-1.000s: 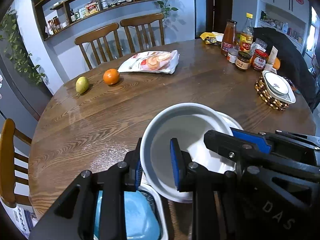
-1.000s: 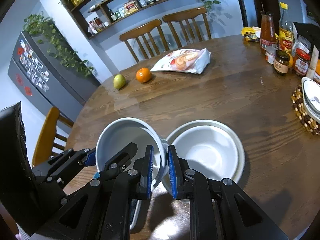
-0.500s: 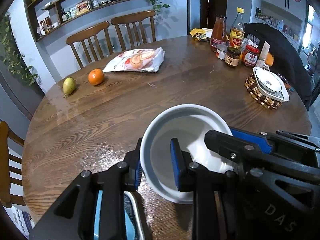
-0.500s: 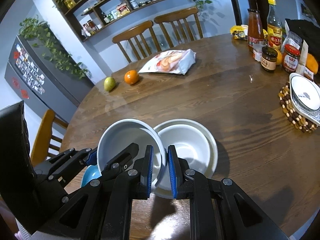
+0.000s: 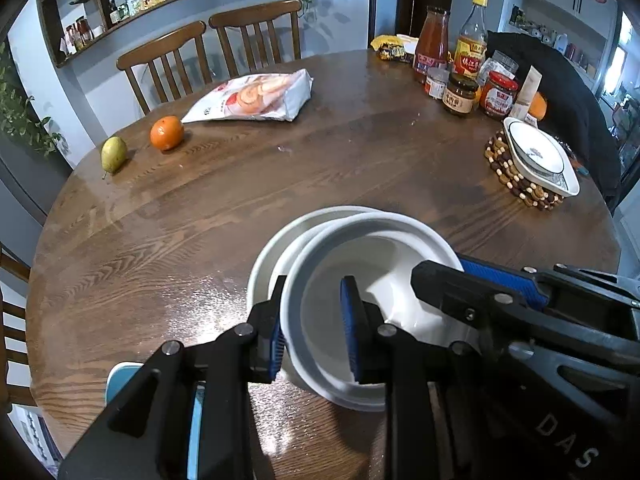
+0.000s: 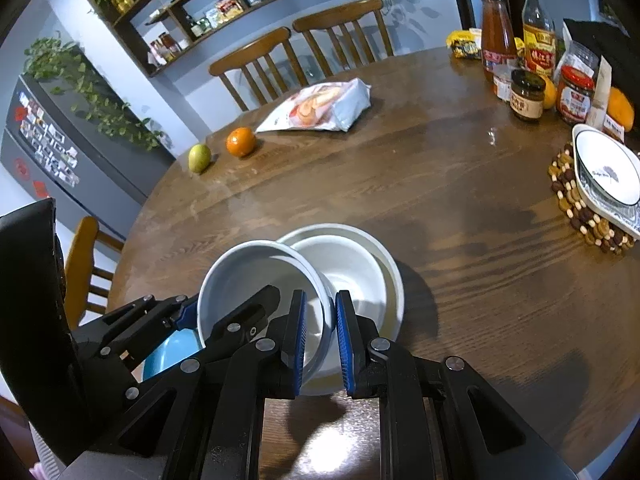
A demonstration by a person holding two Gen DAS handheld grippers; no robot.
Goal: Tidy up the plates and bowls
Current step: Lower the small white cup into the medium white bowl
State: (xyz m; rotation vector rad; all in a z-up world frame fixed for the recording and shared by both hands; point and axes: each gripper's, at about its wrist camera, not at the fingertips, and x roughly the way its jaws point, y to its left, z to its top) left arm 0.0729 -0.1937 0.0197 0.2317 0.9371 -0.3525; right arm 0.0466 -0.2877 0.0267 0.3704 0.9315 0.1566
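Two white bowls [image 5: 372, 264] overlapping | pear [image 5: 113, 154], orange [image 5: 166, 132] well apart

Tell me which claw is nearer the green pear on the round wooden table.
Left. The left claw grips the white bowl's rim on the side facing the green pear; the right claw grips the opposite rim.

Tilted white bowl [image 6: 256, 280] partly overlaps second white bowl [image 6: 360, 264].

Round wooden table [image 5: 280, 184], pear [image 5: 113, 155], orange [image 5: 166, 132], snack bag [image 5: 256, 96], jars [image 5: 460, 94], perhaps sauces
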